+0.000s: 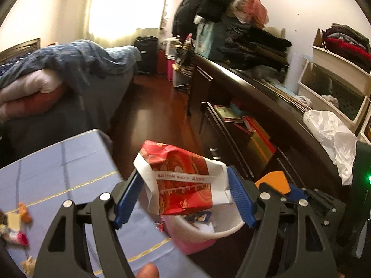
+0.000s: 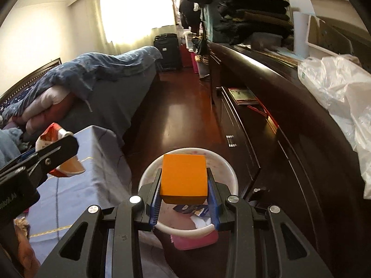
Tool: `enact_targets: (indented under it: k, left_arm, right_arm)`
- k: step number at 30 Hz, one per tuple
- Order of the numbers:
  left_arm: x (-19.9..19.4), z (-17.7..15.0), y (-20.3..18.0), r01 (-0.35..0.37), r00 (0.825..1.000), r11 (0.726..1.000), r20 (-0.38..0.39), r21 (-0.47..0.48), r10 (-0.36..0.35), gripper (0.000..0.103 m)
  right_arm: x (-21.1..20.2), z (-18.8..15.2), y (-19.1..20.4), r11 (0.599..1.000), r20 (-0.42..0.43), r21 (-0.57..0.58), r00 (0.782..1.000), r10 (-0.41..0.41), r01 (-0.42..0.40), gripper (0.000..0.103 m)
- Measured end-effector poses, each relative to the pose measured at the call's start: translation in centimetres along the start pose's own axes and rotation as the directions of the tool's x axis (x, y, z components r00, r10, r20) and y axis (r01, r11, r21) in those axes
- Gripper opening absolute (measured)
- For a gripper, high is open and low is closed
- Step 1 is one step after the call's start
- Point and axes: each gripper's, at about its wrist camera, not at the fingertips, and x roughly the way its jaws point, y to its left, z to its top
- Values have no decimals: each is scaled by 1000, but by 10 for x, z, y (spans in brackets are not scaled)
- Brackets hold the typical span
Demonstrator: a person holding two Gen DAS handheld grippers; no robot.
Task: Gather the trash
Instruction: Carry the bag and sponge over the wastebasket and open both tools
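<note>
Dark wooden floor (image 1: 148,115) runs up the centre of the left wrist view, with a bed (image 1: 69,74) at upper left. At lower centre the left tool (image 1: 185,197) is clenched on a crumpled red and white paper bag (image 1: 183,180), held above the pink bin (image 1: 199,234). Release is best made only once the bag is centred over the rim.

In the right wrist view, the right tool (image 2: 184,194) is angled downward at lower centre, gripping an orange block (image 2: 184,178) directly over the white-rimmed bin (image 2: 228,173); 2 items are ready to drop.
</note>
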Motion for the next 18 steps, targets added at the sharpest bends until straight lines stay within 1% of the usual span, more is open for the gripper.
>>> enact_targets:
  k: [4, 8, 12, 16, 17, 18]
  left_arm:
    - [29, 9, -8, 44, 999, 999, -30, -4, -44, 73]
    - [63, 14, -13, 70, 995, 997, -74, -20, -72, 73]
    - [94, 13, -14, 72, 990, 997, -117, -33, -75, 74]
    - [112, 13, -11, 75, 986, 996, -147, -46, -82, 75]
    - [114, 13, -10, 77, 985, 996, -151, -51, -84, 77]
    - [116, 14, -9, 78, 984, 995, -155, -59, -87, 78]
  right_arm:
    - [17, 0, -14, 1000, -15, 22, 1000, -11, 11, 35]
    - [38, -4, -27, 999, -42, 43, 999, -22, 23, 35]
    - [58, -8, -32, 998, -67, 45, 997, -33, 36, 35]
    - [75, -11, -31, 999, -78, 32, 997, -22, 25, 36]
    - [78, -12, -31, 999, -80, 33, 997, -17, 19, 38]
    - [82, -12, -31, 999, -86, 33, 996, -11, 14, 43]
